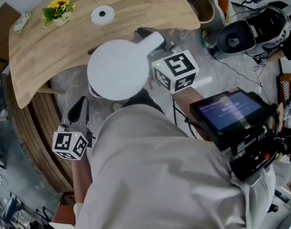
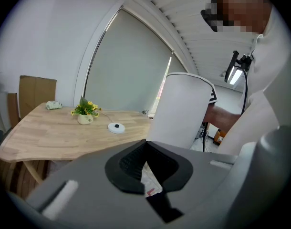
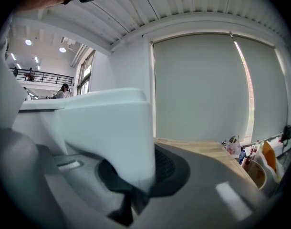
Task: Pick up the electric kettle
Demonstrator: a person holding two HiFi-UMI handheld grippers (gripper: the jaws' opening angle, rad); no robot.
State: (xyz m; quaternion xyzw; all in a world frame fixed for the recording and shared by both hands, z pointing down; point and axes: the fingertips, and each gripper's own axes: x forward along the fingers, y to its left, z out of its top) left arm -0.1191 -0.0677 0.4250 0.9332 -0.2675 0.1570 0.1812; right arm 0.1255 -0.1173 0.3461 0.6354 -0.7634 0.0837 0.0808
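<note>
The white electric kettle (image 1: 119, 70) hangs in the air over the near edge of the wooden table (image 1: 50, 46), lid up. Its handle (image 1: 152, 42) points right, and my right gripper (image 1: 157, 51) is shut on it. In the right gripper view the white handle (image 3: 107, 128) fills the space between the pads. The kettle's round base (image 1: 102, 15) lies bare on the table. My left gripper (image 1: 79, 108) is low at the left, apart from the kettle, shut on nothing. In the left gripper view the kettle body (image 2: 183, 111) stands ahead of the left gripper (image 2: 145, 168).
A small pot of yellow flowers (image 1: 59, 8) and a small pale object (image 1: 21, 20) sit on the table's left. At the right, the floor holds cups (image 1: 205, 6), a black helmet-like item (image 1: 253, 30) and cables. A device with a screen (image 1: 231, 111) hangs on the person's chest.
</note>
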